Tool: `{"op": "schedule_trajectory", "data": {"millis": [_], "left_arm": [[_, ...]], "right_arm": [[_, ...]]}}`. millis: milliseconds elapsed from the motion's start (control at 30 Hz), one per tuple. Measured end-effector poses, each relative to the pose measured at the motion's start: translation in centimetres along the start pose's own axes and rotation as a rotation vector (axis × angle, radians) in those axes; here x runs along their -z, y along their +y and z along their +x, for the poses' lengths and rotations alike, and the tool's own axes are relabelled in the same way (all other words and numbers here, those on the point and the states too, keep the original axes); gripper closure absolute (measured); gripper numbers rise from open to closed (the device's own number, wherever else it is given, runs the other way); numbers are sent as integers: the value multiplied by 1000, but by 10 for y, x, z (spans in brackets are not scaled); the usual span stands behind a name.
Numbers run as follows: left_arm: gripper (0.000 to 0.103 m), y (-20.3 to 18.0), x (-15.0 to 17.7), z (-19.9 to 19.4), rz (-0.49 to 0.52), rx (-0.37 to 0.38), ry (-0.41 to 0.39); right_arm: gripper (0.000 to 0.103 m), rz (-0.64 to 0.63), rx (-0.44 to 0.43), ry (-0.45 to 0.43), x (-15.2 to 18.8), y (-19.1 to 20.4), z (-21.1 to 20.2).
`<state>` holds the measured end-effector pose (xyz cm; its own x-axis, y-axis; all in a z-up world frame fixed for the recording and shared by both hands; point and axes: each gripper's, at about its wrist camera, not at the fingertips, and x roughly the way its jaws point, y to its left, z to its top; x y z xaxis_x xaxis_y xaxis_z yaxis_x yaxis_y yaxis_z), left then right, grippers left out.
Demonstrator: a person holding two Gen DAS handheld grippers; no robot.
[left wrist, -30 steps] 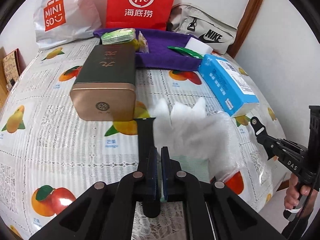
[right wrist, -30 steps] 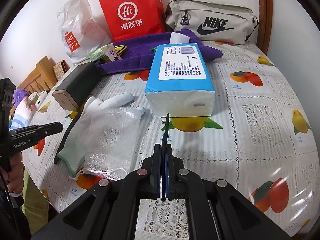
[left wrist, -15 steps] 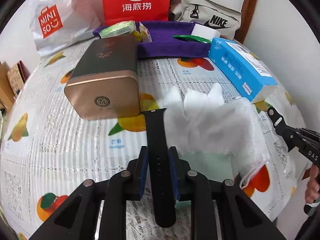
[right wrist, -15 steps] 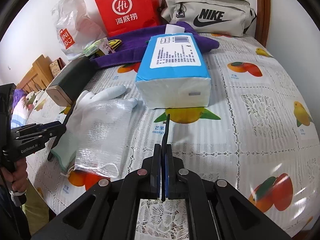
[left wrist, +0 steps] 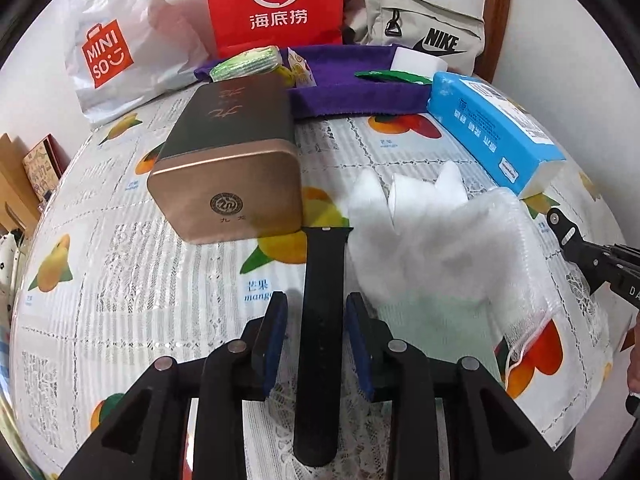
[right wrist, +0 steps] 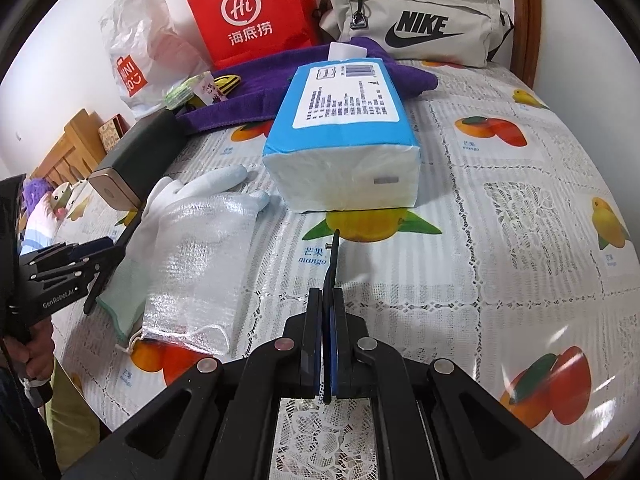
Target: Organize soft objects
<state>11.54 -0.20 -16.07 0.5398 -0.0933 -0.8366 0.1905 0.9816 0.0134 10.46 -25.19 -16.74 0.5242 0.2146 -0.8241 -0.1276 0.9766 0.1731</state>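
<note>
Left wrist view: the left gripper (left wrist: pixel 316 334) has its jaws apart, one on each side of a black strap (left wrist: pixel 322 300) that lies flat on the fruit-print cloth (left wrist: pixel 120 280); the pads do not touch it, so it grips nothing.
Right wrist view: the right gripper (right wrist: pixel 326 336) is closed on a second black strap piece (right wrist: pixel 331 264), thin, seen edge-on, sticking forward above the cloth.
Landmark: the bronze-ended box (left wrist: pixel 228 172).
Strap place: just in front and right of the box, its far end almost at the box corner.
Glove (left wrist: pixel 416 216): white, right of the box, touching the strap side; a mesh pouch (left wrist: pixel 516 264) lies over it.
Tissue pack (left wrist: pixel 492 128): blue, further right of the box, apart from it.
Purple towel (left wrist: pixel 352 92): behind the box, with small packets and a white block on it.
Behind the towel: red bag (left wrist: pixel 276 4), Miniso bag (left wrist: pixel 120 48), Nike bag (left wrist: pixel 420 20).
Done: I judge very little; the soft things are spread out, not grouped.
Left: glove, pouch, tissue pack and both strap pieces need a place, probably.
Counts: two strap pieces, one glove, one pouch, one tissue pack, one towel, one box, three bags.
</note>
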Motion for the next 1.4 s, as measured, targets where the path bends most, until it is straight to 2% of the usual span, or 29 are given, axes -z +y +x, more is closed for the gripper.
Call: {"op": "schedule_trajectory", "data": {"millis": [33, 267, 533, 800, 867, 933, 967, 1067, 1167, 1267, 1300, 1400], "left_arm": [[83, -1, 0, 0, 8, 7, -2], [83, 9, -2, -7, -64, 72, 9], [83, 13, -4, -31, -77, 89, -22], [83, 9, -6, -44, -67, 97, -37], [83, 8, -5, -45, -65, 98, -35], [83, 7, -4, -44, -65, 100, -32], [83, 8, -4, -44, -67, 102, -31], [83, 7, -4, -43, -68, 100, -29], [83, 9, -4, -42, -75, 100, -26], [83, 10, -4, -44, -82, 102, -31], [83, 10, -5, -45, -83, 103, -32], [83, 9, -6, -47, -80, 107, -38]], "right_arm": [[100, 0, -1, -1, 0, 0, 0], [100, -16, 2, -29, -5, 5, -14], [101, -42, -6, -73, -17, 11, -30], [98, -30, 1, -15, -10, 4, -22], [90, -28, -39, 0, -4, 4, -20], [67, -46, -47, 16, 5, 8, -16], [65, -57, -43, 21, 9, 11, -15], [65, -68, -42, 34, 18, 16, -7], [66, -94, 24, 3, 24, 23, -2], [72, -171, 98, -40, 28, 35, 1], [82, -174, 83, -42, 27, 36, 1], [82, -155, 64, -30, 23, 31, 0]]}}
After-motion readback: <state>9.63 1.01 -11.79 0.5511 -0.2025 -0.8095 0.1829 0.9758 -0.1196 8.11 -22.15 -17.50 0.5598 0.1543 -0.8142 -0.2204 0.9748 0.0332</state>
